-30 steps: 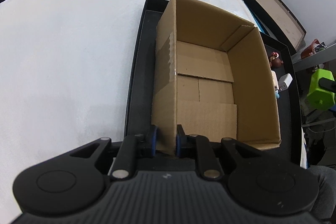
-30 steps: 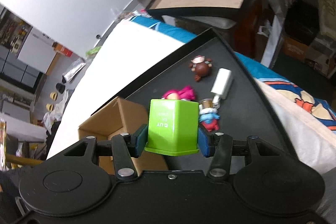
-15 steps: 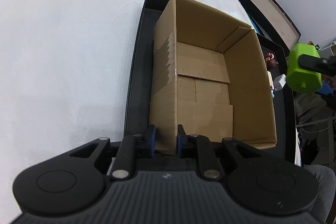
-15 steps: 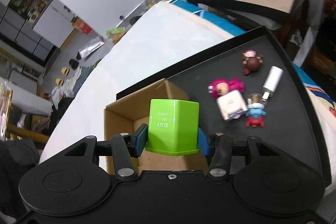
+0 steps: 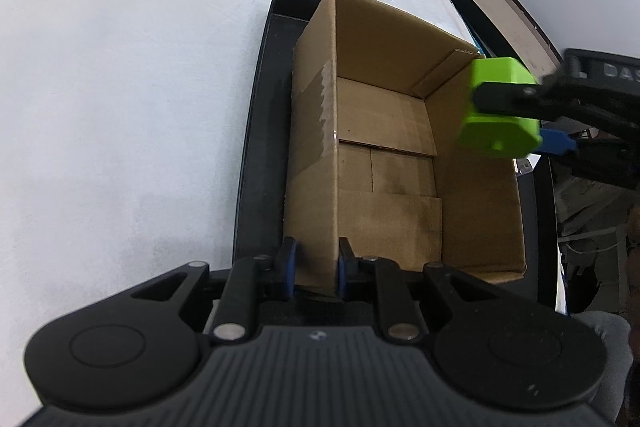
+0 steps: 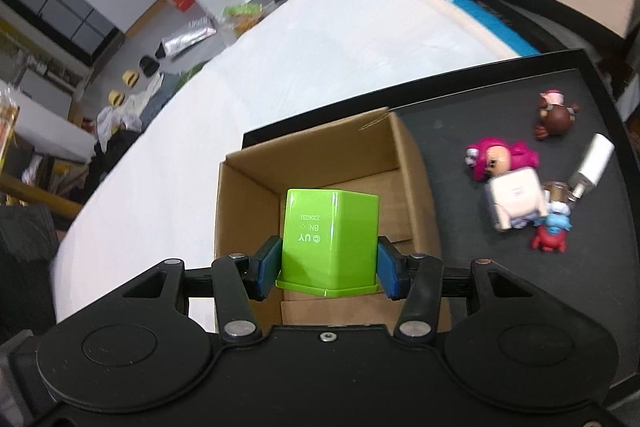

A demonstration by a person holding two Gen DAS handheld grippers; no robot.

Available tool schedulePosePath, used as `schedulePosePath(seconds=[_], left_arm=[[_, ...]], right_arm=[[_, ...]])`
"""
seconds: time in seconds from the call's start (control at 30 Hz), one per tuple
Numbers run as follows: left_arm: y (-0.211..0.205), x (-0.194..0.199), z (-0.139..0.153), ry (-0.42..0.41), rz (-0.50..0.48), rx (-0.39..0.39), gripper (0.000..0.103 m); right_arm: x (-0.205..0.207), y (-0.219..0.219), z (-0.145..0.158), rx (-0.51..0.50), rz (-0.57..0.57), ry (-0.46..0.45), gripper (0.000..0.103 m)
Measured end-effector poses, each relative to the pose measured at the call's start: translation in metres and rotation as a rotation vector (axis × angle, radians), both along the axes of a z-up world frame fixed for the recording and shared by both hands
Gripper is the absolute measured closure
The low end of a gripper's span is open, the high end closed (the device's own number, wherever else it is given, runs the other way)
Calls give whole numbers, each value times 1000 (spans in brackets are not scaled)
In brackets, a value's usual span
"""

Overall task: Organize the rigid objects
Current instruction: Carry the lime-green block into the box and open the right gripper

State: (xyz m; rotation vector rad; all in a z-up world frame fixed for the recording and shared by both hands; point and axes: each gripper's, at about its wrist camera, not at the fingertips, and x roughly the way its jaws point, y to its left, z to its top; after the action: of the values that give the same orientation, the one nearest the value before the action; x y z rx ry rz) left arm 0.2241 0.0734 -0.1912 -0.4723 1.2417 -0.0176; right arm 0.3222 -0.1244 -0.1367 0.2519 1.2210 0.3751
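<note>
An open cardboard box stands on a black tray; it also shows in the right wrist view. My left gripper is shut on the box's near left wall. My right gripper is shut on a green cube-shaped container and holds it above the box's right wall; the container also shows in the left wrist view. The box inside looks empty.
On the tray right of the box lie a pink figurine, a brown figurine, a white block, a white plug and a red-blue figurine. The tray rests on a white table. Another lidded tray sits beyond.
My right gripper has carried the green container leftward from beside the tray to over the box's right side. My left gripper keeps its hold on the box wall.
</note>
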Motion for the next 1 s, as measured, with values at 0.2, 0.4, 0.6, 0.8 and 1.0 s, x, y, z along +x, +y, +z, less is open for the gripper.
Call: schedulePosePath(seconds=[0.2,0.4,0.6,0.8,1.0], left_arm=[[0,1,-1,1,-8,-19,84],[4,-1,-3,1,-13,-31,84],[5,-2,-3,2,-11,-37,84],[5,-2,-2,3,-11,-30,84],[4,-1,0,3,-7,-19,85]], right_arm=[[9,27,-14,-27,53,9,54],[17,42,-30,-59,71,35,54],[18,49,-43,-73,84,57,54],[19,43,-47,20,38,84,52],[10,28,-24,66,42,53,51]])
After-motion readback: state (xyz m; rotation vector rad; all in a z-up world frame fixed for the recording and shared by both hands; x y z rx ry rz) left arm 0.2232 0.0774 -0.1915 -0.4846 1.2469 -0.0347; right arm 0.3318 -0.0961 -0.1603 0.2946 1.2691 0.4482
